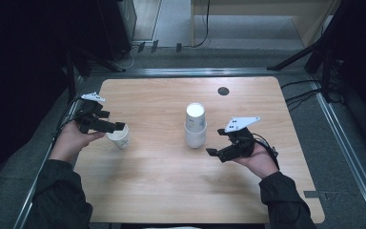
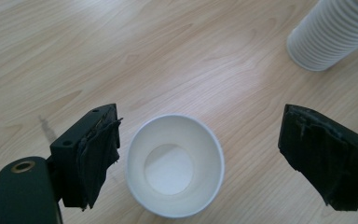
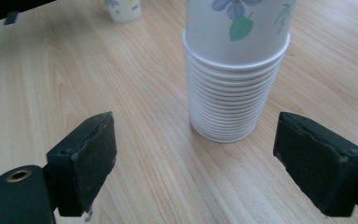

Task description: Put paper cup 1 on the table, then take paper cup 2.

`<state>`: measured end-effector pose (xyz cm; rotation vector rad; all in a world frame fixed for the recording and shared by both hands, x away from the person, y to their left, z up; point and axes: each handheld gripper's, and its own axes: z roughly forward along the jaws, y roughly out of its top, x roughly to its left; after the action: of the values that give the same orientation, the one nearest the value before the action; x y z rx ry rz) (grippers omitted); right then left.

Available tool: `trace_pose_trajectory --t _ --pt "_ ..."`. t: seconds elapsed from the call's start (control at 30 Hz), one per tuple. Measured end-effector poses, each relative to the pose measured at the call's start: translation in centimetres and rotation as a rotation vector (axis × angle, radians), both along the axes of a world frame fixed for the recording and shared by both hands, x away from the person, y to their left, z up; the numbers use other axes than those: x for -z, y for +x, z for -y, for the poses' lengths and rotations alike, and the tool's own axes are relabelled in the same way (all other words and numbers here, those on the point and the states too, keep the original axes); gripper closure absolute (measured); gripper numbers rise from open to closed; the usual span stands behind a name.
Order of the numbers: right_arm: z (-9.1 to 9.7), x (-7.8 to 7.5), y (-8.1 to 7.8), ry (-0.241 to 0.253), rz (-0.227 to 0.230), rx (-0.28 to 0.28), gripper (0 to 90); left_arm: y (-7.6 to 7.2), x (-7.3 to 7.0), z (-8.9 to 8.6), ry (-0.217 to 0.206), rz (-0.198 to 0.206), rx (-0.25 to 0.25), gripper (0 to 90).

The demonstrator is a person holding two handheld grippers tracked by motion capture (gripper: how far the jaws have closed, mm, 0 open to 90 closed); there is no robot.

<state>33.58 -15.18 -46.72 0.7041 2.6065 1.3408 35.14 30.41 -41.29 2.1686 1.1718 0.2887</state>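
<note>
Straddling single cup (image 2: 175, 165) at left, left gripper (image 1: 106, 125) jaws wide, not clamped; right gripper (image 1: 222, 150) spread near cup stack (image 1: 195, 126), centre; grasp left.

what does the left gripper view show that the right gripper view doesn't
Left gripper view alone: the inside of the single cup, upright and empty, lying between the left gripper's open fingers, untouched.

Right gripper view alone: the flower print on the cup stack, and that stack's rims standing ahead of the right gripper's open fingers.

Both: the stack, the single cup and the wooden table.
</note>
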Motion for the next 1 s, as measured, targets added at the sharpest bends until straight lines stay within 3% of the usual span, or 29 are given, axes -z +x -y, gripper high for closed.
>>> trace_pose_trajectory --t 0.1,0.13,0.2,0.3,0.37,0.53,0.67,0.9,1.0 --pt "0.1 -0.1 0.2 0.013 -0.017 0.021 13.1 -0.1 -0.1 0.6 0.006 0.004 0.013 12.9" --pt "0.1 -0.1 0.4 0.021 -0.045 0.047 13.2 -0.2 -0.2 1.2 0.014 0.004 0.021 12.9" --pt "0.2 -0.3 0.5 0.022 -0.033 0.053 14.8 -0.2 -0.1 1.7 0.019 -0.003 0.029 13.1" --pt "0.4 -0.5 0.5 0.039 -0.039 0.067 22.0 -0.4 -0.1 2.2 -0.011 -0.009 0.053 13.1" --pt "0.5 -0.7 0.5 0.053 -0.054 0.068 25.0 -0.5 0.0 2.7 -0.003 -0.006 0.058 13.1" --pt "0.7 -1.2 0.7 0.064 -0.051 0.073 26.8 -1.0 0.0 3.6 -0.032 0.009 0.094 13.2" --pt "0.8 -1.4 0.7 0.045 -0.042 0.051 29.5 -1.4 0.2 4.2 -0.039 -0.004 0.122 13.2" --pt "0.8 -1.8 0.9 -0.018 -0.003 0.026 29.9 -3.0 0.6 5.7 -0.058 0.019 0.172 13.4" --pt "0.7 -2.5 1.1 -0.014 -0.003 0.028 29.9 -3.9 1.2 6.7 -0.057 0.035 0.184 13.5"
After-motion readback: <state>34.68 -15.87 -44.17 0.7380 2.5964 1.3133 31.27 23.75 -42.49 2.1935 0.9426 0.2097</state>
